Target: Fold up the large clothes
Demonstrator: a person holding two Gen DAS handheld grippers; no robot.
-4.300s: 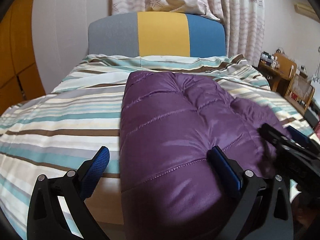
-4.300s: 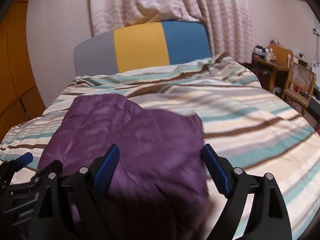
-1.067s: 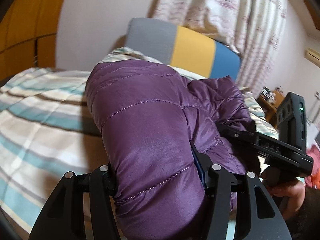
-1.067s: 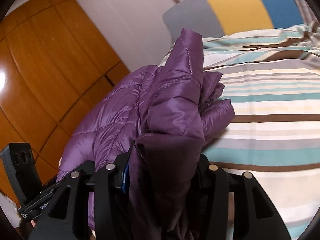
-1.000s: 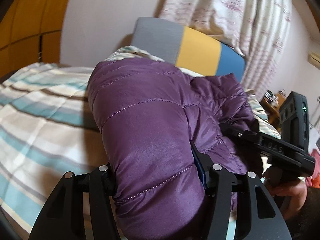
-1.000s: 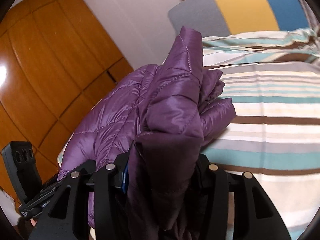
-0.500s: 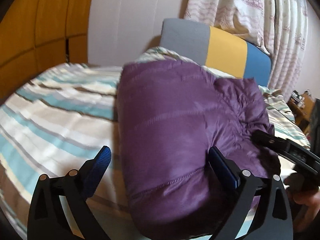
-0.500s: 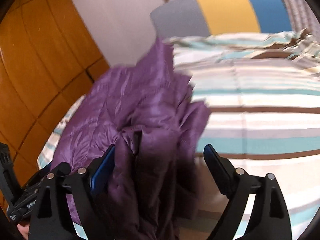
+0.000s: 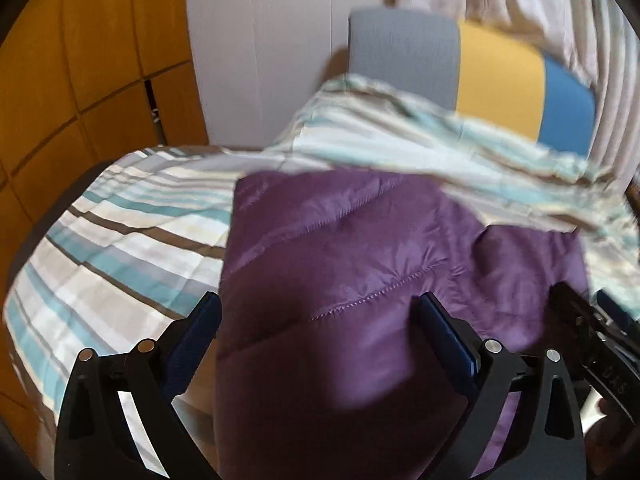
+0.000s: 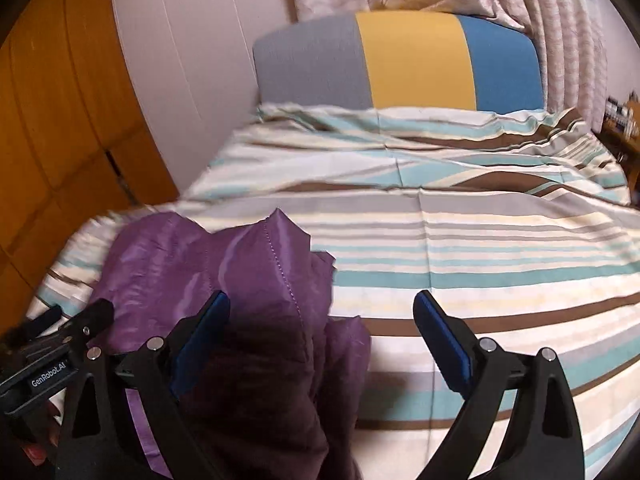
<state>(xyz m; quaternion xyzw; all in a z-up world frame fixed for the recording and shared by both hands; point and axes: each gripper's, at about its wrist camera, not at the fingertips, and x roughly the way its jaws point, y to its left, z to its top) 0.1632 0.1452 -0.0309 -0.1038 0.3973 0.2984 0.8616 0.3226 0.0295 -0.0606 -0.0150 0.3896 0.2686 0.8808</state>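
Lying folded near the bed's (image 10: 500,240) left edge, the purple jacket (image 9: 340,256) is left bundled for another fold; left gripper (image 9: 320,344) and right gripper (image 10: 320,340) are held wide apart, gripping nothing.

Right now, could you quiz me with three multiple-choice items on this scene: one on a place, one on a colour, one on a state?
1. Where does the jacket lie?
A. on the striped bed
B. on the floor
C. over the headboard

2. What colour is the headboard's middle panel?
A. red
B. yellow
C. green

3. How do the jaws of the left gripper and right gripper stand?
A. both shut on the jacket
B. one open, one shut
C. both open

Answers:
1. A, purple fabric rests on the striped cover.
2. B, yellow sits between grey and blue.
3. C, the blue pads stand wide apart in both views.
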